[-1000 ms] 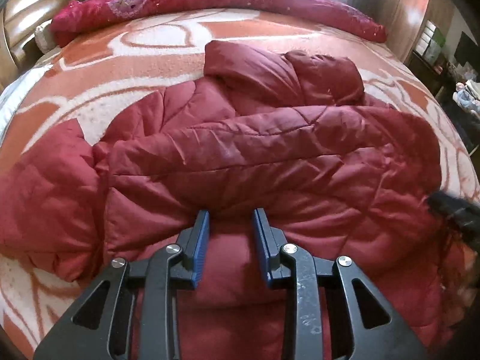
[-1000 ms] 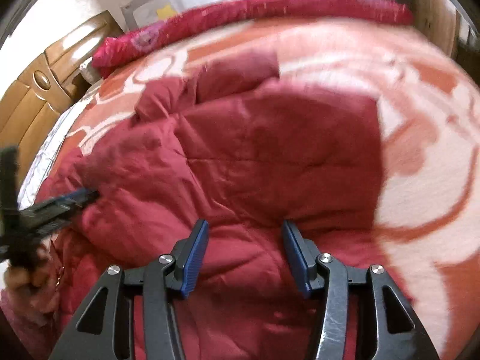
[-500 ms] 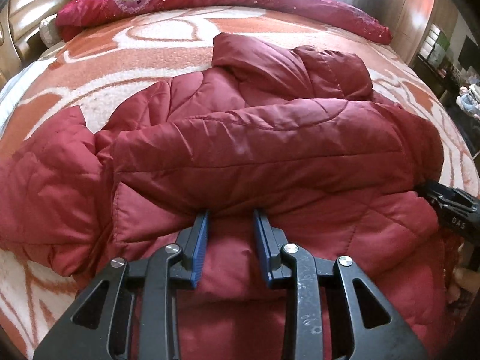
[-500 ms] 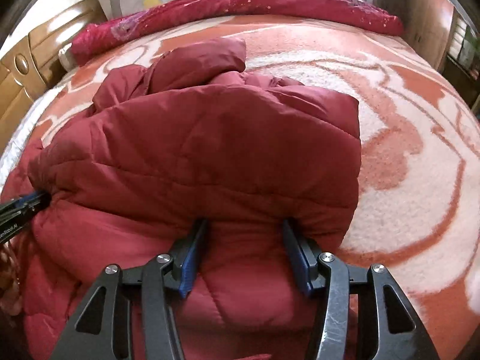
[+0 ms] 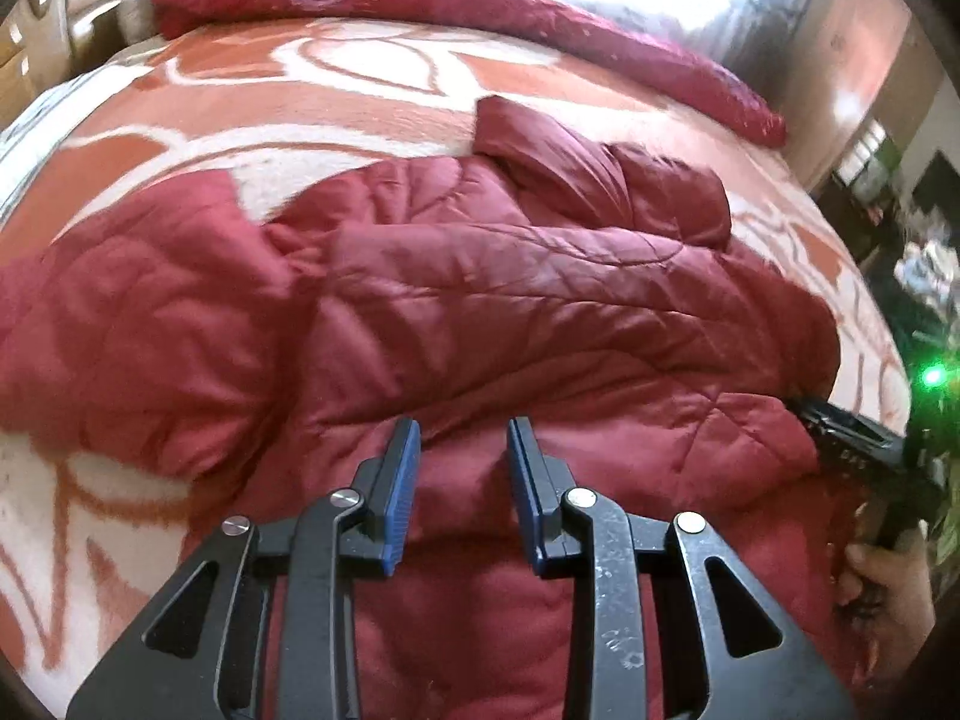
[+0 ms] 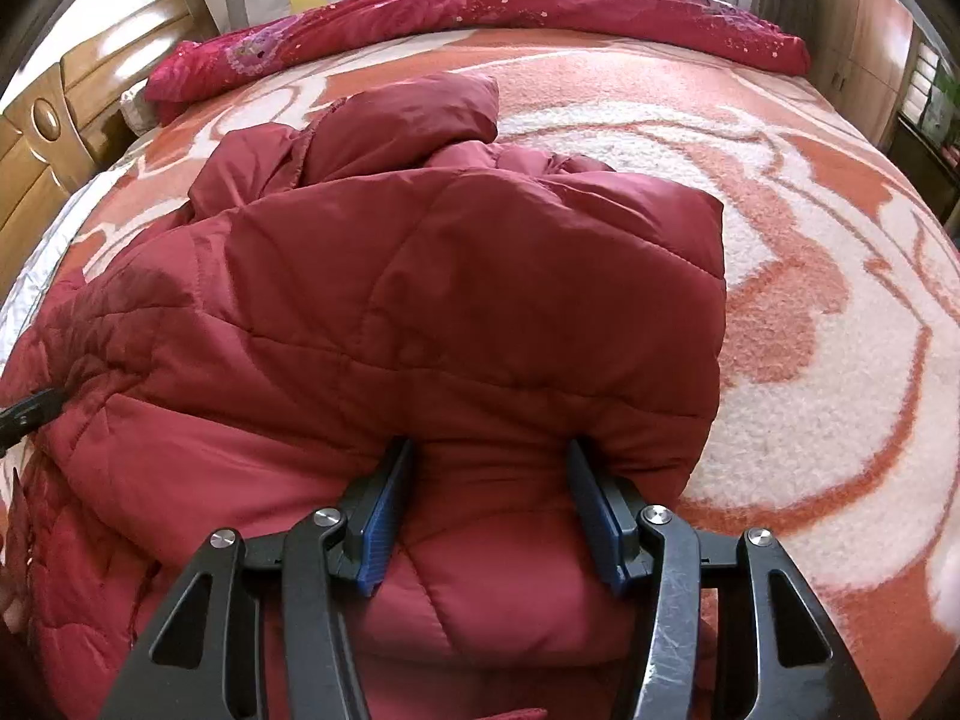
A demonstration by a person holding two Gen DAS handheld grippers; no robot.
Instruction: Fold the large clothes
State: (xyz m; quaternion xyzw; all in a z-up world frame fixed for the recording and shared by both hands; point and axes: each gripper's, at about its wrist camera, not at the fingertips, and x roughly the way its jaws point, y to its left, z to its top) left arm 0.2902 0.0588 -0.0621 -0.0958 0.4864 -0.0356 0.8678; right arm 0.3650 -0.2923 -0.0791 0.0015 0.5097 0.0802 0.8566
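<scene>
Left wrist view: one red padded jacket (image 5: 480, 324) lies on the bed (image 5: 360, 102), a rolled red quilt (image 5: 468, 6) at twelve o'clock. The left tongs (image 5: 462, 438) stand narrowly apart, a jacket fold bulging between them; whether they pinch it I cannot tell.

Right wrist view: the right tongs (image 6: 489, 453) clamp a thick jacket fold; one wooden headboard (image 6: 66, 114) sits at ten o'clock.

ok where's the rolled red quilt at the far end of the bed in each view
Left wrist: the rolled red quilt runs along the top, upper left to upper right.
Right wrist: it lies across the top, behind the puffy jacket.
Shared landmark: the orange and white blanket under both.
</scene>
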